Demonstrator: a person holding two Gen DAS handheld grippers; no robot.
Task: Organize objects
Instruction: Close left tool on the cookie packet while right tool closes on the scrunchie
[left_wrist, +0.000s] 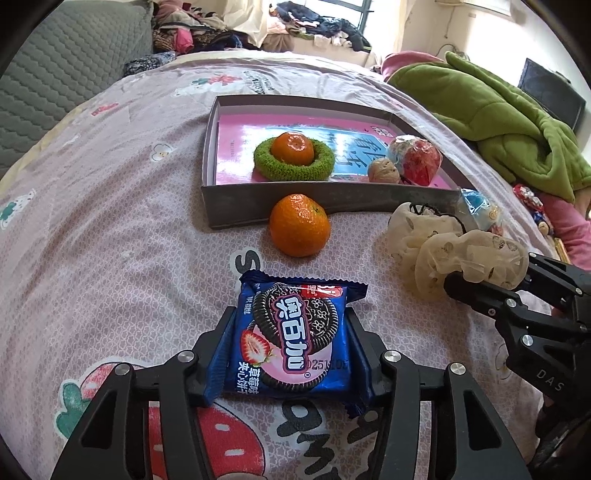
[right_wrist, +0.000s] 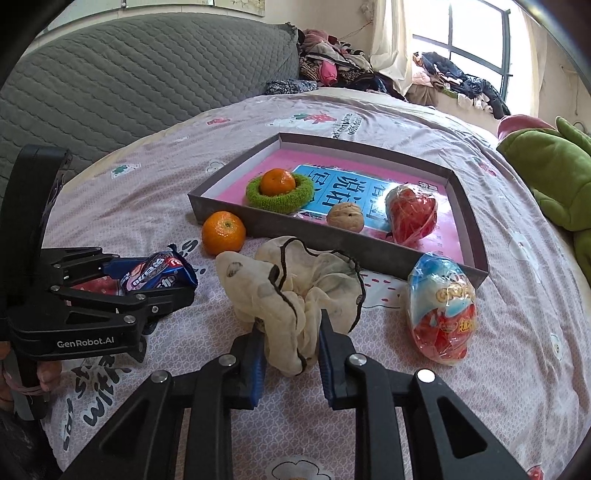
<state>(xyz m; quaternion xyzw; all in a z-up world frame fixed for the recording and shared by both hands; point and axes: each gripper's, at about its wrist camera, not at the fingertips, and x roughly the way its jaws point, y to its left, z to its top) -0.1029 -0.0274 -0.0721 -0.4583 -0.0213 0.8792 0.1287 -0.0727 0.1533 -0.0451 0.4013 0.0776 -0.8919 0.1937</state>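
Observation:
My left gripper (left_wrist: 291, 332) is shut on a blue Oreo cookie packet (left_wrist: 295, 339), on the bedsheet; it also shows in the right wrist view (right_wrist: 159, 277). My right gripper (right_wrist: 290, 339) is shut on a cream mesh scrunchie (right_wrist: 295, 280), which also shows in the left wrist view (left_wrist: 443, 247). A grey shallow box (left_wrist: 295, 203) holds a tangerine (left_wrist: 292, 148) in a green scrunchie (left_wrist: 295, 166), a walnut (left_wrist: 384, 170) and a red wrapped egg (left_wrist: 417, 158). A loose tangerine (left_wrist: 299, 225) lies just in front of the box.
A blue and red wrapped egg toy (right_wrist: 443, 306) lies on the sheet by the box's near right corner. A green blanket (left_wrist: 498, 110) is at the right. A grey quilted headboard (right_wrist: 129, 81) stands at the left. Clothes are piled at the back.

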